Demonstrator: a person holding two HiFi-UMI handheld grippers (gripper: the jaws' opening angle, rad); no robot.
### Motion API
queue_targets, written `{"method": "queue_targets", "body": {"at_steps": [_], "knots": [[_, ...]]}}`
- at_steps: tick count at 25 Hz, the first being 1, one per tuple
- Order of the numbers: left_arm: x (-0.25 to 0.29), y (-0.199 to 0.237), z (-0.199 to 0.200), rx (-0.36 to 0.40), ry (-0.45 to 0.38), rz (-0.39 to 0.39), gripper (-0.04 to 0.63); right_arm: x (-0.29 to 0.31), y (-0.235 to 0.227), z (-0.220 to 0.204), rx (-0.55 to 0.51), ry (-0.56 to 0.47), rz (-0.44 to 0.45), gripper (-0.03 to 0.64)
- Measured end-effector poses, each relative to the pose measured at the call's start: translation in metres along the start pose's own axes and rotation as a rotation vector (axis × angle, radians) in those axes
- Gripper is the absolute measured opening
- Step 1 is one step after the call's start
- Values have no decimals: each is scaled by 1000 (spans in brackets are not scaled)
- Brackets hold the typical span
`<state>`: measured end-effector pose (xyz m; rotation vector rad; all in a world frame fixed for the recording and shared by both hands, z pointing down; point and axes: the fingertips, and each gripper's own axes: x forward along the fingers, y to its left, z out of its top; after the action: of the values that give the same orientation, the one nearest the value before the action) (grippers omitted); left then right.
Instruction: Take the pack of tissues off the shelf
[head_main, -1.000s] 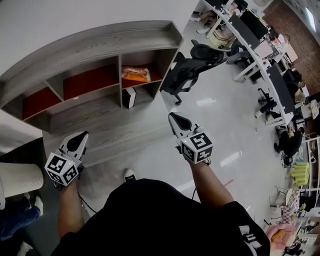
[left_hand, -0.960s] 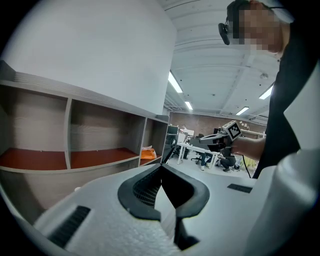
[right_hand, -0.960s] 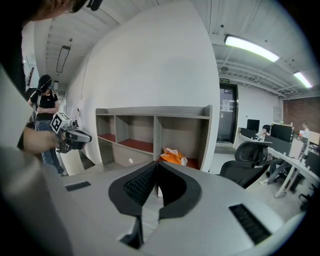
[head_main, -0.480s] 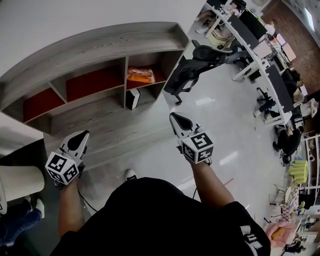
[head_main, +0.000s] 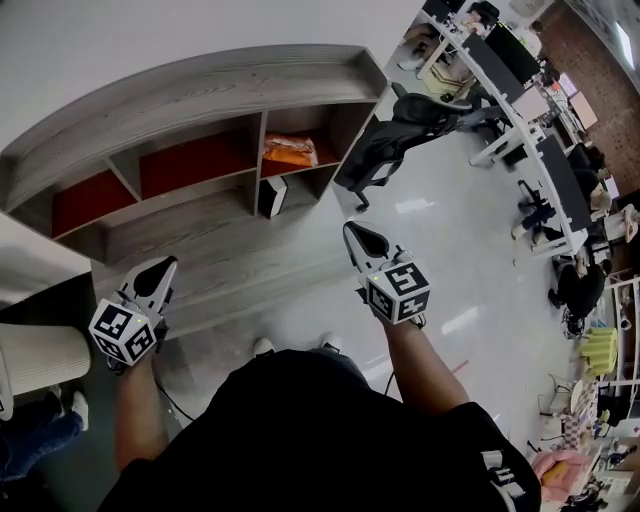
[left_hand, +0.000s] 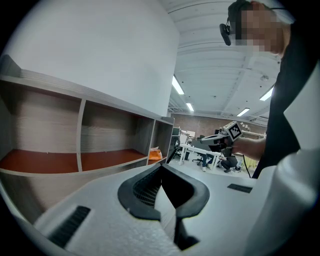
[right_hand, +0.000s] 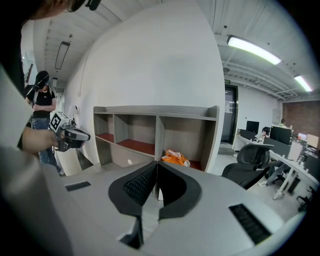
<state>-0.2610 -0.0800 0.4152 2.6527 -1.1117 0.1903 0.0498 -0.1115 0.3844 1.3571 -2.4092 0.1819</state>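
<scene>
While held out ahead of the body, grips nothing and touches nothing: so with the right gripper (head_main: 352, 229), pads pressed together along their length, no gap at the tips, only air in front. Points a little downward toward the shelf (head_main: 200, 88), well short of it. Ahead of the tips and slightly to their right, in the last upper bay: the tissues (right_hand: 175, 158), an orange pack lying on the red bottom of that bay, well apart from the jaws. Just under that bay, in the lower row, a white box (head_main: 272, 196), standing upright. Off to the right of the tips, past the end of the shelf, a black chair (right_hand: 252, 159) on the pale floor (head_main: 430, 260).

Likewise with the left gripper (head_main: 160, 263): closed tip to tip, empty, in contact with nothing. Sits left of the right gripper and well apart from it, aimed slightly downward along the front of the shelf. Far ahead and to the right of its tips, small in the left gripper view, the tissues again, at the far bay. Nearer, on the left of its tips, two more bays with red bottoms. To the right of its tips, beyond the shelf end, the right gripper held in a hand.
</scene>
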Motion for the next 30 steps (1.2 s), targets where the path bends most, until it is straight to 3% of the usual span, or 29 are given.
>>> {"method": "queue_targets", "body": {"at_steps": [8, 21, 30], "knots": [[5, -7, -1, -9, 10, 43, 17, 7, -14, -2, -3, -9, 44, 11], [66, -34, 24, 1, 14, 129, 17, 29, -97, -7, -11, -25, 113, 11], [89, -41, 22, -21, 9, 181, 18, 57, -120, -7, -36, -2, 179, 11]]}}
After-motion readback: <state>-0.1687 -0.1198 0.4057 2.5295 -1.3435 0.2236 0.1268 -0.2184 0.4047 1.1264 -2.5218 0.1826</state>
